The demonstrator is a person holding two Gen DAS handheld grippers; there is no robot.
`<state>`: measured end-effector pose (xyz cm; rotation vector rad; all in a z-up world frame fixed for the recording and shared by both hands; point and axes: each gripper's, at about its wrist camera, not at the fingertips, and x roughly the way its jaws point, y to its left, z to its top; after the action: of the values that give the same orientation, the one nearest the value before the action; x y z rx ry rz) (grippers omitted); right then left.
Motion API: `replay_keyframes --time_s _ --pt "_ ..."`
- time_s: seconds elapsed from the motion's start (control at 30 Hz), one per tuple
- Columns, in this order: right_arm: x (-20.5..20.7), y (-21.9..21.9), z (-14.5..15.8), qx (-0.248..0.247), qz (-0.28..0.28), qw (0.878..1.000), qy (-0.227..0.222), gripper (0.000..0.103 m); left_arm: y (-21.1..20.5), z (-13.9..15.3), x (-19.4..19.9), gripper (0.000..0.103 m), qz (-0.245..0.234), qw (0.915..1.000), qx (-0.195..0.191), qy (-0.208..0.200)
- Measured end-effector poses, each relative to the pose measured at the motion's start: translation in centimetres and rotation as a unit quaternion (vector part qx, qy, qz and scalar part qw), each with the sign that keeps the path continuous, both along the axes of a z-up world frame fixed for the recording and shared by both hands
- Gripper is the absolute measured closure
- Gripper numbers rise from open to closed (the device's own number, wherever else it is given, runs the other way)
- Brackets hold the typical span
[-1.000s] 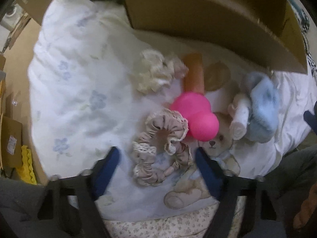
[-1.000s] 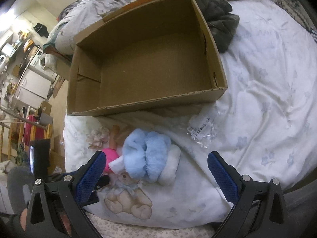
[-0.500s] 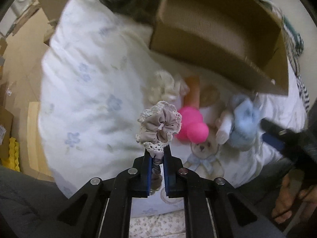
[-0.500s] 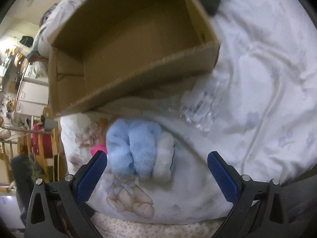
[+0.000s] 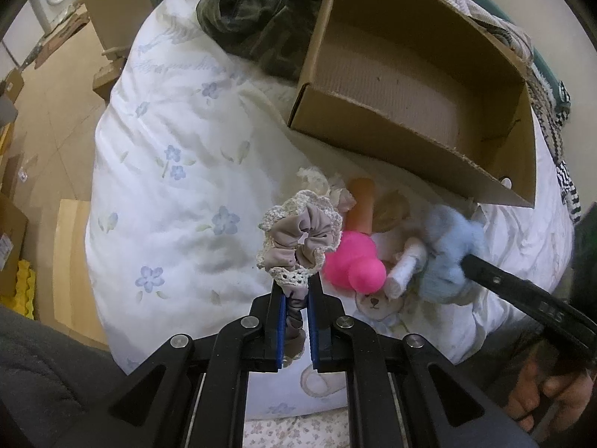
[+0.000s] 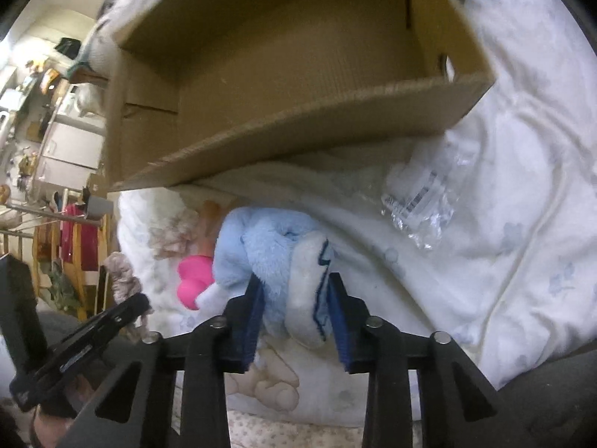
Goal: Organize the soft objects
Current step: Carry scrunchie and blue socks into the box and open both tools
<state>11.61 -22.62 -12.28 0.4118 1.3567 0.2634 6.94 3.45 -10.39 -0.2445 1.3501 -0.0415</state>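
Left claw [image 5: 296, 295] is pinching the beige lace scrunchie [image 5: 300, 240], held up over the bed [image 5: 168, 171]. Right claw [image 6: 294, 291] has just been closing w/ the fluffy blue toy [image 6: 261, 250] between its pads, blurry tho. Pink toy [image 6: 192, 276] half hidden behind it. Cardboard box [image 6: 298, 138] sits just past them.

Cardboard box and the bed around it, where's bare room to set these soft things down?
The cardboard box floor shows bare. The floral duvet left of the box is free. Crowded: the strip before the box, with pink toy, blue plush, cream scrunchie.
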Motion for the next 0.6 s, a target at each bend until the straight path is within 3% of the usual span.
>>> replay_keyframes --time_s 0.2,0.37,0.6 --pt "-1.6 -1.7 4.0 0.033 -0.026 0.997 -0.066 0.071 -0.5 1.7 -0.5 0.094 -0.003 0.999 0.02 -0.039" --pt "-1.5 -1.8 4.0 0.04 -0.018 0.998 -0.055 0.071 -0.5 2.6 -0.6 0.094 -0.002 0.9985 0.023 -0.05" --pt "-1.0 -2.2 6.2 0.058 -0.014 0.995 -0.083 0.071 -0.5 6.1 1.3 0.094 -0.006 0.9966 0.011 -0.082"
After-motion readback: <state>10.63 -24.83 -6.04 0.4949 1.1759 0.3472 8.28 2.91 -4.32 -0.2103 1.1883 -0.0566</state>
